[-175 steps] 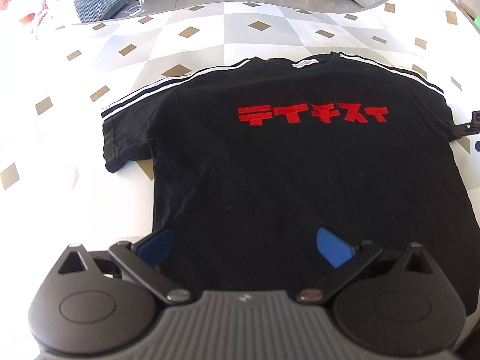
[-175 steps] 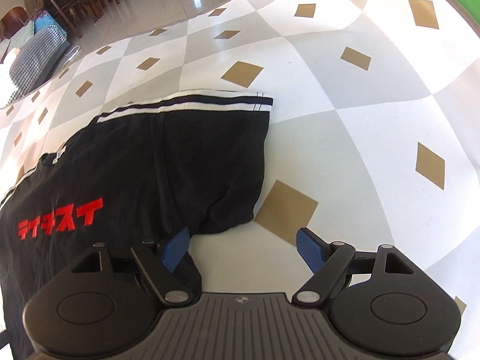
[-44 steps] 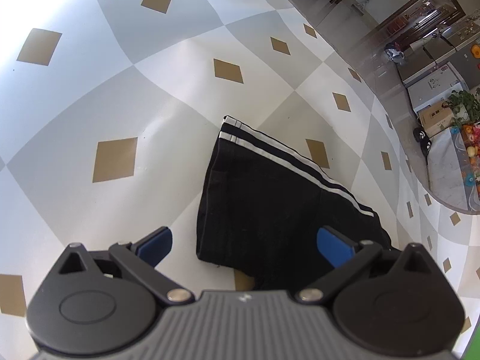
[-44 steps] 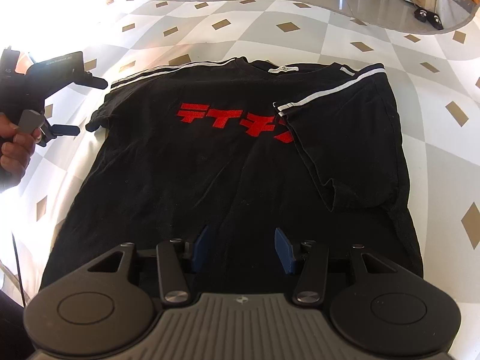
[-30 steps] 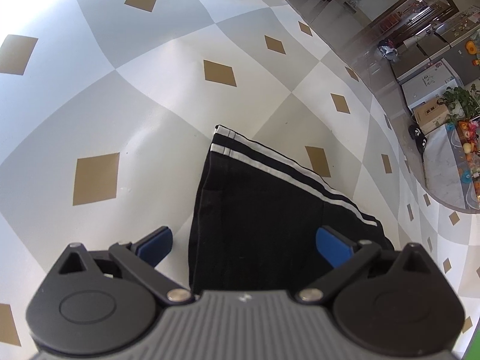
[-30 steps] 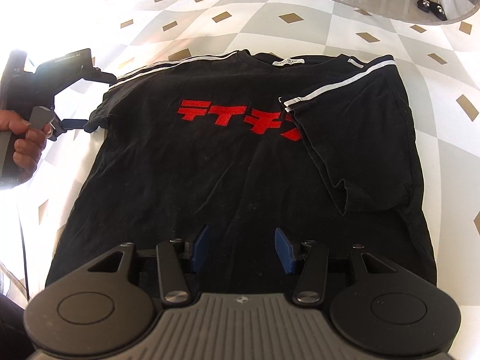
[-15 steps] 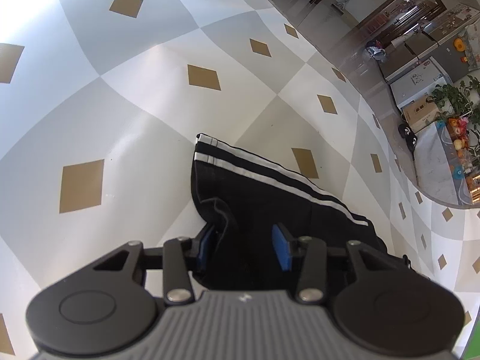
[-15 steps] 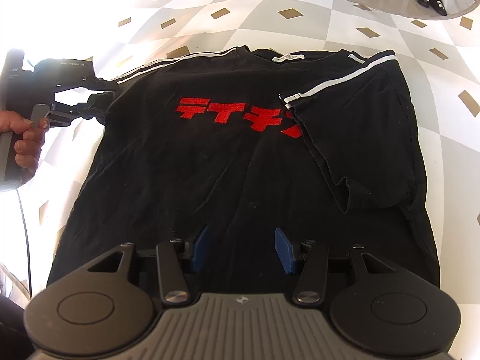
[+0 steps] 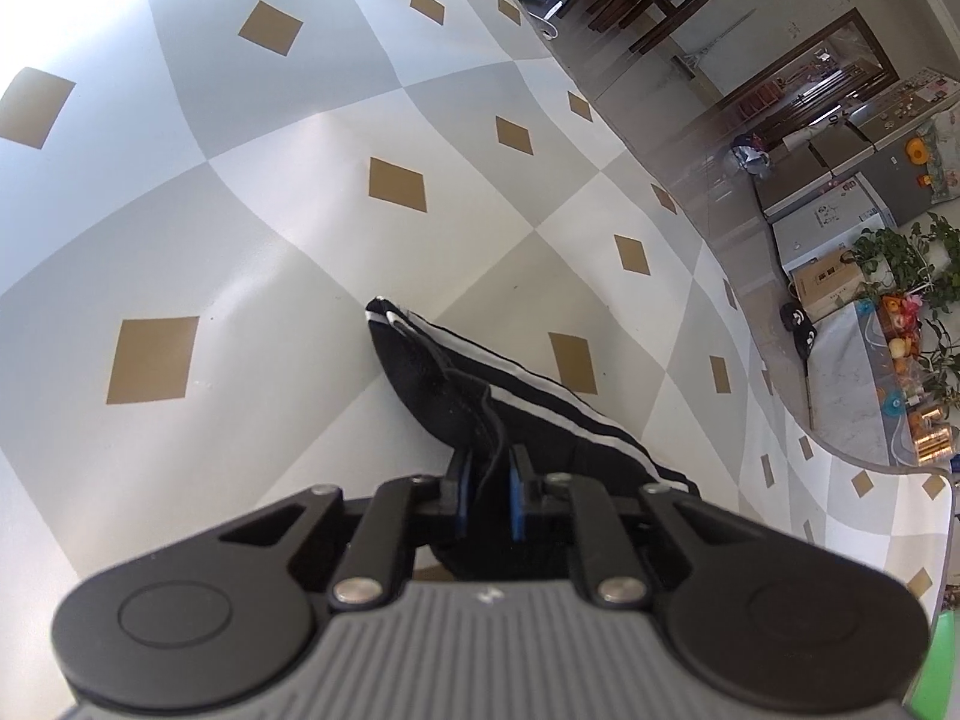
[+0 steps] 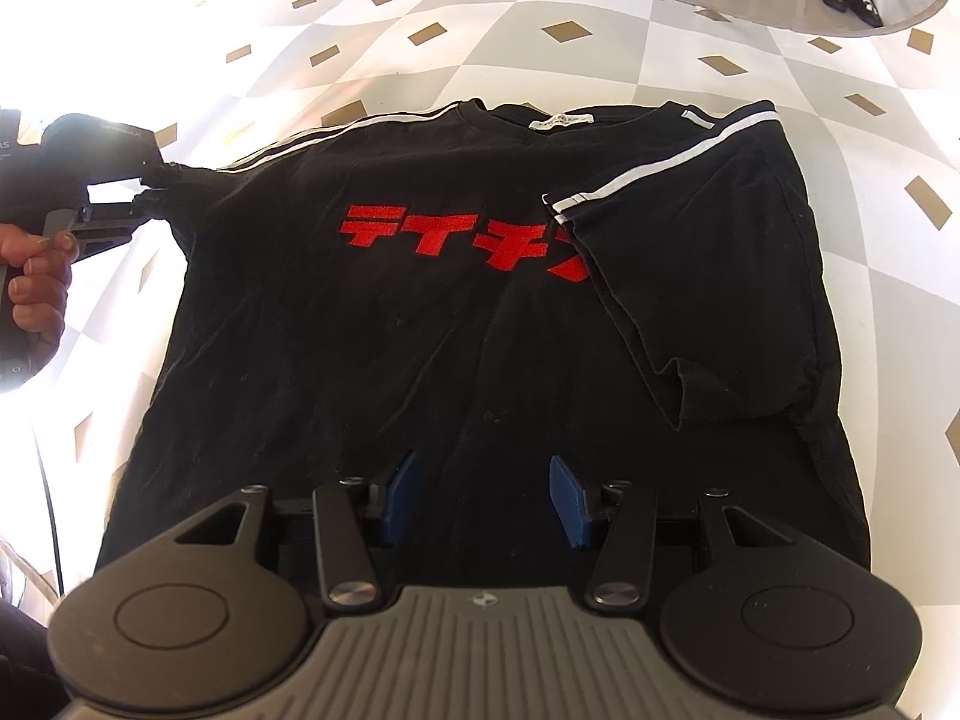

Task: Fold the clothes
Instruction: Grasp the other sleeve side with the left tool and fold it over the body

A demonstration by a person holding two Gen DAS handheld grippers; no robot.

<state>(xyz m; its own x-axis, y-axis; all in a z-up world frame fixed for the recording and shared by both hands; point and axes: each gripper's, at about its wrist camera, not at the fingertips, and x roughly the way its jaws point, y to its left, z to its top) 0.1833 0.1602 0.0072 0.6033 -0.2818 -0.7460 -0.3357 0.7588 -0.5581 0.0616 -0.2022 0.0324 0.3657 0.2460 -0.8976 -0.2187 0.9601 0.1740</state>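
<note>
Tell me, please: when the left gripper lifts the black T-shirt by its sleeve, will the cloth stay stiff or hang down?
The black T-shirt will probably hang limp: the sleeve already bunches and creases where the left gripper pinches it. It likely drags rather than slides; the body lies flat and wrinkled on the table. It seems light.

The black T-shirt (image 10: 456, 330) has big red Japanese letters (image 10: 462, 240) across its chest; the right end is hidden under a folded sleeve. A small white neck label (image 10: 558, 120) at the far edge has print too tiny to read.
</note>
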